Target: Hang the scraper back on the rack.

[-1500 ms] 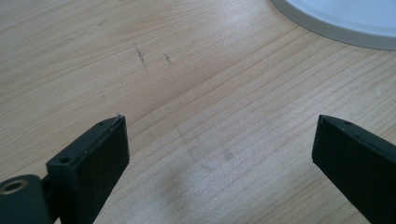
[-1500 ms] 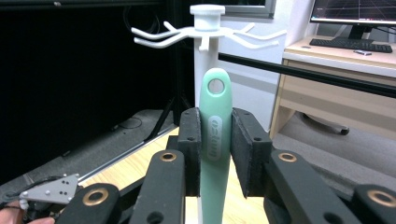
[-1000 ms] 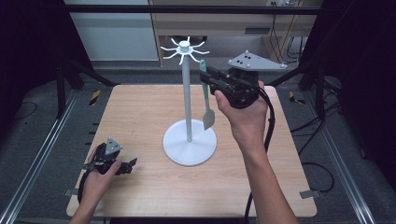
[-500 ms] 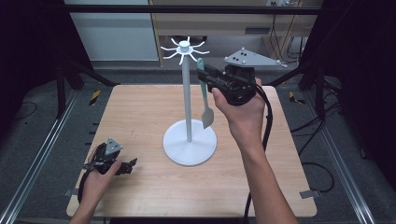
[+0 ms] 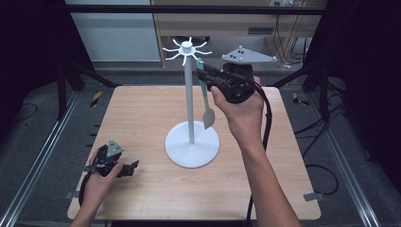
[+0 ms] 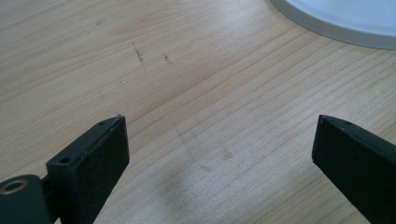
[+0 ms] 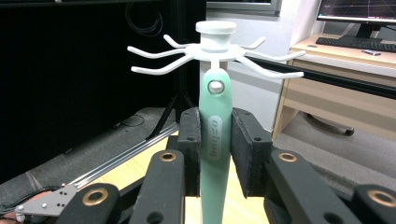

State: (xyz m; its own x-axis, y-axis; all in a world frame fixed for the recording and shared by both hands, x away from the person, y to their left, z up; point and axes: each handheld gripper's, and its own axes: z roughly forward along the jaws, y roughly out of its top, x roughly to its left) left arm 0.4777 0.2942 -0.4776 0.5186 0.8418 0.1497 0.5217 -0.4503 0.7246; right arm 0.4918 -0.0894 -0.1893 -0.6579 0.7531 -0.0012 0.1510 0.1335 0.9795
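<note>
right gripper (image 7: 215, 154) is clamping the mint spatula (image 7: 214, 140) handle, its hole sitting just under a hook of the white rack (image 5: 187, 49) | left gripper (image 5: 124, 168) is resting on the table (image 5: 142, 113), jaws wide, holding nothing | risk: hole's probably missing the hook tip, spatula's dropping once pads let go, or nudging the rack over

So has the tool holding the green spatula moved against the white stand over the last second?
No. In the high view the right tool keeps the green spatula beside the white stand, just under its hooks, as before.
</note>
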